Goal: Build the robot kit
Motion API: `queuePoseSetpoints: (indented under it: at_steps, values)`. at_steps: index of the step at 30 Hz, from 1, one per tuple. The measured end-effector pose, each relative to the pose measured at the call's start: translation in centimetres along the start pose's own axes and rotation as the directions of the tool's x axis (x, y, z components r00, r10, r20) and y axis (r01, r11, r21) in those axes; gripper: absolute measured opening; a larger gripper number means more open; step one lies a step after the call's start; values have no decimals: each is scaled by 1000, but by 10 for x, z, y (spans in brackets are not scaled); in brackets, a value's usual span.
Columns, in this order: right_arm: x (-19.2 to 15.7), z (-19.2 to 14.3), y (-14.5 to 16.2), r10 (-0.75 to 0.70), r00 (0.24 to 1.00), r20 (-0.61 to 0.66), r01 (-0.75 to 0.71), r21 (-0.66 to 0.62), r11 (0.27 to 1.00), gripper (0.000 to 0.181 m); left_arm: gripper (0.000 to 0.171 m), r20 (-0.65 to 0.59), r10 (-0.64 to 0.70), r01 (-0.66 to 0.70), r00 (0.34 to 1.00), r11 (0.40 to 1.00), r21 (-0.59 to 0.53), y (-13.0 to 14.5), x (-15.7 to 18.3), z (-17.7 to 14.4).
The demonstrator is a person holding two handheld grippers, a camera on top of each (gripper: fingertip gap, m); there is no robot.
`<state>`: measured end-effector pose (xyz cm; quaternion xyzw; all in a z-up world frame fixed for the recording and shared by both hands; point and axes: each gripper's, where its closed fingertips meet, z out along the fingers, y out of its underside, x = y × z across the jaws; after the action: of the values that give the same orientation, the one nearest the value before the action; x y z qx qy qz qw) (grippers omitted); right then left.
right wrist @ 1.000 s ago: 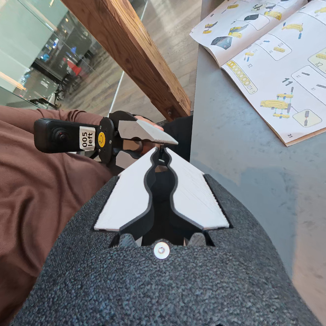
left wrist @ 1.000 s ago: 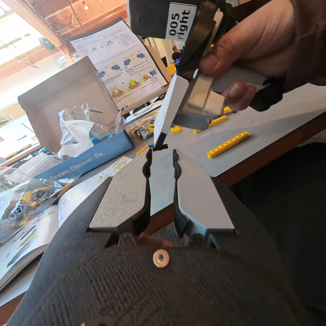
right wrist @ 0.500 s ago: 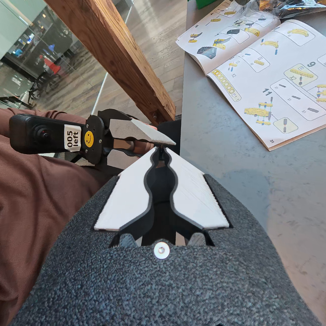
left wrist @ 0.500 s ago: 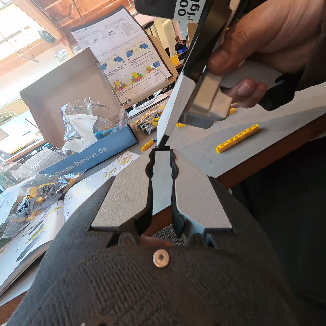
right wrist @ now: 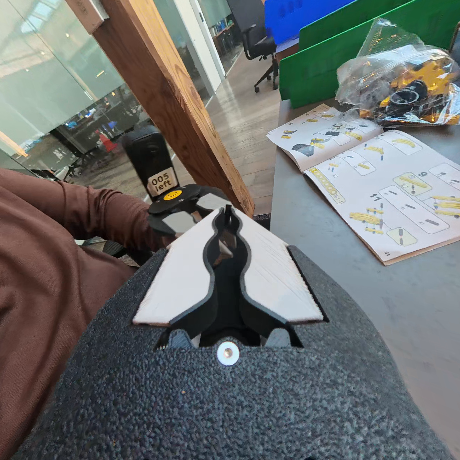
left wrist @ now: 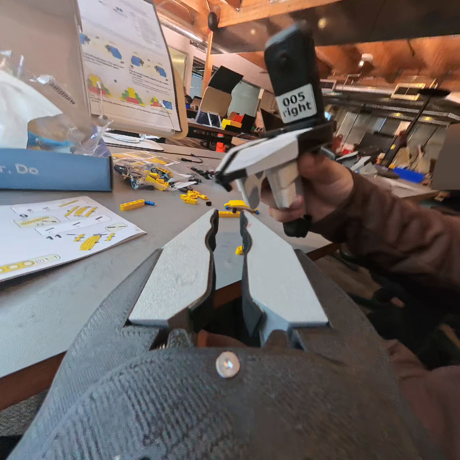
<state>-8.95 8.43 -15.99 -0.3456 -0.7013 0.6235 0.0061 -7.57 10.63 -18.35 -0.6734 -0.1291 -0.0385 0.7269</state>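
My left gripper is open and empty, low over the grey table near its front edge. A short yellow beam lies just beyond its tips, and a tiny yellow piece shows between its fingers. My right gripper is shut on a small black pin that sticks out of its tips. In the left wrist view, the right gripper hangs above the table, up and to the right of the left tips. In the right wrist view, the left gripper is partly hidden behind the right one's fingers.
An open instruction booklet lies at the left; it also shows in the right wrist view. A blue box, a bag of parts and loose yellow pieces lie farther back. Green dividers and a wooden post stand nearby.
The two grippers, tip to tip before, have drawn apart. The left one has levelled out towards the table. The right one has lifted away, still holding the black pin.
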Motion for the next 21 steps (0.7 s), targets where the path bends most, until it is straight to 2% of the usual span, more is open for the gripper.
queuePoseSetpoints:
  at_steps: [4,7,21]
  values:
    - [-2,4,1,11,1000,23,-11,19,1000,4,7,-98,-150,155,984,987,50,-12,-2,-5]
    - [0,6,5,2,1000,16,-3,14,1000,4,6,-151,-208,220,966,973,67,-15,1,-7]
    - [1,6,5,-4,1000,11,3,35,999,4,2,-170,-276,292,946,953,78,-17,-2,-8]
